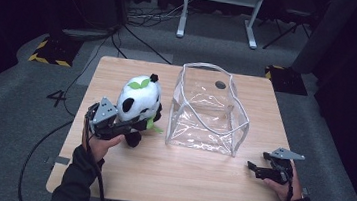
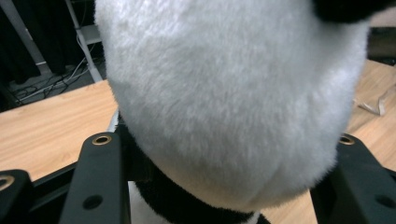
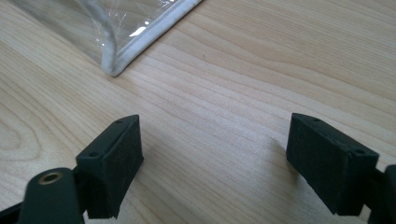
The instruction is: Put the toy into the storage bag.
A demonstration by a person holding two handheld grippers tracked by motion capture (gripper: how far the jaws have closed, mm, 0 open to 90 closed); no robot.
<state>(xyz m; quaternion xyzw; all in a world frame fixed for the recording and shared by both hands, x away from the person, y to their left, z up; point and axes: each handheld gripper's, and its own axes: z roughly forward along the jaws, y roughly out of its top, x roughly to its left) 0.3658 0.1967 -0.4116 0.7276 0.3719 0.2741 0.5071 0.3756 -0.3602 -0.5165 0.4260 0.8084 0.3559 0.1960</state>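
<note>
Panda (image 1: 139, 99), a plush toy of white fuzzy pile with black ears, a black eye patch and green felt leaves on its head, sits at centre left of the high view, clamped by the left gripper (image 1: 131, 125). In the left gripper view its soft white fur (image 2: 229, 93) bulges between the two black jaws, with a black band of plush below. No writing can be read on it. Just right of it stands a clear plastic bag (image 1: 209, 111), boxy, glossy and crinkled, edged in white piping, on the pale wood-grain table (image 1: 183, 181). The right gripper (image 1: 256, 168), lower right, rests on the table with its jaws spread wide and nothing between them; the bag's corner (image 3: 114, 65) lies ahead.
</note>
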